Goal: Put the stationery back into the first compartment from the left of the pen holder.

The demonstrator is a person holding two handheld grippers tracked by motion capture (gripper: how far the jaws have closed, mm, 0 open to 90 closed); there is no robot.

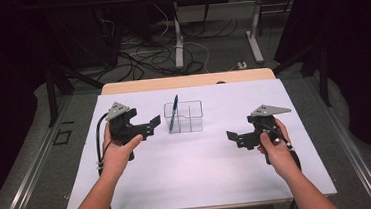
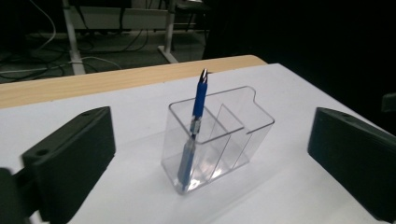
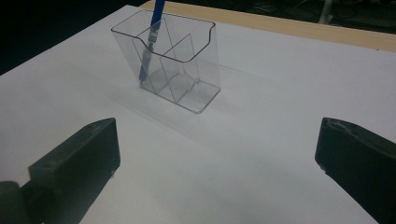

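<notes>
Blue pen (image 2: 199, 103), slim and stiff, standing tilted in the end compartment of a clear plastic holder (image 2: 233, 135), the one nearest the left gripper (image 1: 147, 127); tip up, lower half down inside against the wall. Probably light and a little slick along the barrel, so best pinched on the bare upper stretch above the holder's rim, well below the metal tip, and lifted straight along its lean. Holder itself see-through, thin-walled, split into compartments, likely light enough to slide or tip if the pen drags on it; the other compartments with nothing in them. Standing on the white table top (image 1: 188, 164), near the far middle, between the two grippers. Left gripper just beside the holder, jaws spread wide with nothing between them, pointing at the pen. Right gripper (image 1: 234, 138) farther off toward the near right, jaws likewise wide and holding nothing, aimed at the holder across bare white surface. Wooden edge (image 1: 186, 81) behind, cables on the floor beyond.
</notes>
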